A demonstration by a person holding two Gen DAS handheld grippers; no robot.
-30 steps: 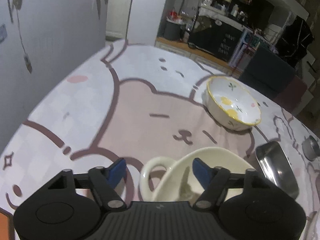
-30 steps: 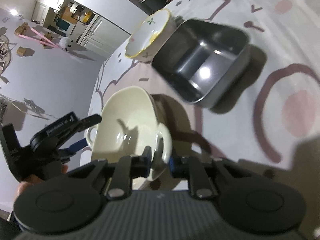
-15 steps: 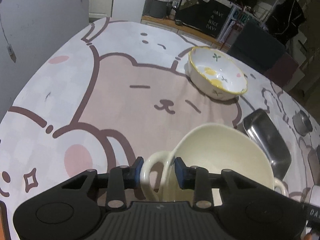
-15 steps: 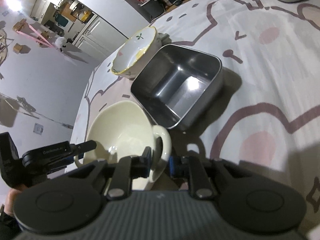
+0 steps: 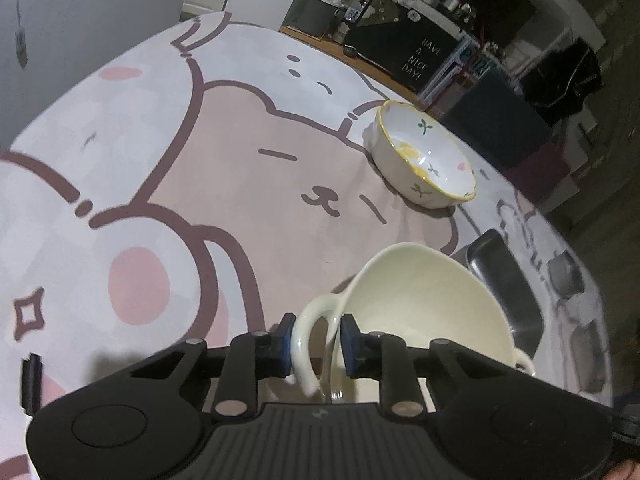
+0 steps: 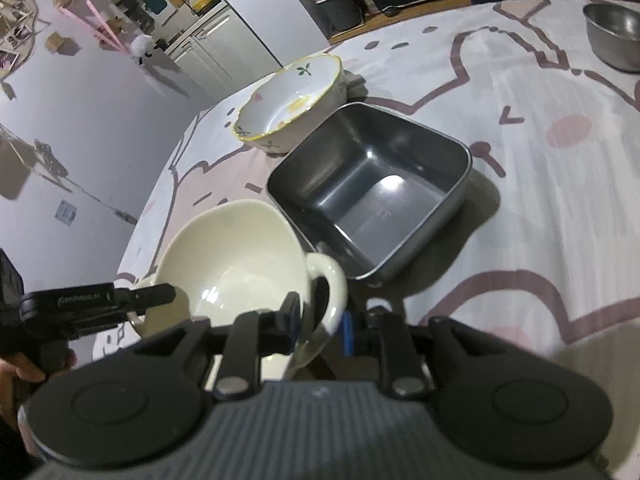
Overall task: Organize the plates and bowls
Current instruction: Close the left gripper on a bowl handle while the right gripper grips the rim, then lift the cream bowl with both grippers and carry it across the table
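Observation:
A cream two-handled bowl (image 5: 432, 304) rests on the bear-print tablecloth (image 5: 240, 184), with one gripper at each handle. My left gripper (image 5: 318, 342) is closing; its blue pads press on the near loop handle. In the right wrist view the same cream bowl (image 6: 232, 264) shows its other handle between the pads of my right gripper (image 6: 320, 322). Those jaws are opening slightly, with the pads still against the handle. The left gripper's fingers (image 6: 132, 298) reach the bowl's far rim in that view.
A white floral bowl with a yellow rim (image 5: 428, 160) (image 6: 288, 100) stands farther back. A square steel tray (image 6: 372, 196) (image 5: 504, 280) sits right beside the cream bowl. A round steel bowl (image 6: 616, 32) is at the far right. A person's hand (image 6: 16, 364) holds the left gripper.
My left gripper went from wide open to closed around the bowl's handle. The right gripper rolled and shifted while staying at the other handle, its pads now a touch wider.

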